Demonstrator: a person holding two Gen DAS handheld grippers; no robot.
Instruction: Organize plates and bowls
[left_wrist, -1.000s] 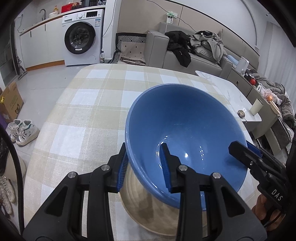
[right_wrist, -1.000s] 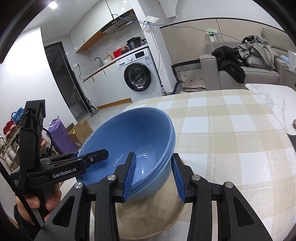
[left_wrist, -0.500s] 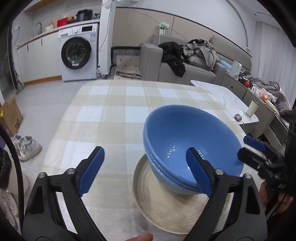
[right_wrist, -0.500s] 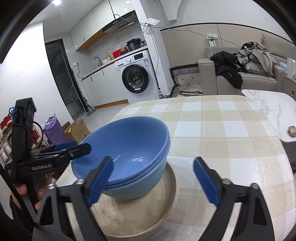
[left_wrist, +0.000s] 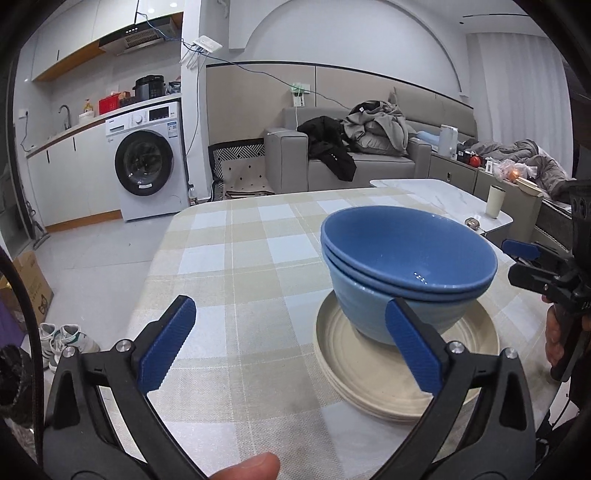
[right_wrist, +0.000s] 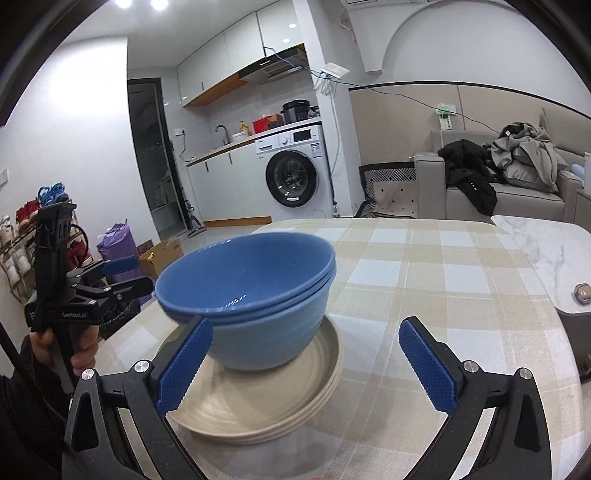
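Two or three blue bowls (left_wrist: 406, 266) sit nested on a stack of beige plates (left_wrist: 406, 373) on the checked table. My left gripper (left_wrist: 288, 310) is back from the stack and to its left; its jaws are opening wide and only tablecloth shows between them. In the right wrist view the blue bowls (right_wrist: 251, 288) and the beige plates (right_wrist: 266, 406) stand just ahead of my right gripper (right_wrist: 306, 326). Its jaws are opening too, and neither pad touches the bowls. Each view shows the other gripper beside the stack: right gripper (left_wrist: 524, 258), left gripper (right_wrist: 110, 277).
The checked tablecloth (left_wrist: 240, 277) runs far to the back and left. A white marble side table (left_wrist: 443, 199) with a cup (left_wrist: 495, 201) adjoins the far right corner. A sofa (left_wrist: 369, 162), a washing machine (left_wrist: 147, 166), shoes and a cardboard box lie beyond the table.
Both grippers held the top blue bowl by its rim a second ago. They have let go, opened wide and drawn back, and the bowls stand on the plates.
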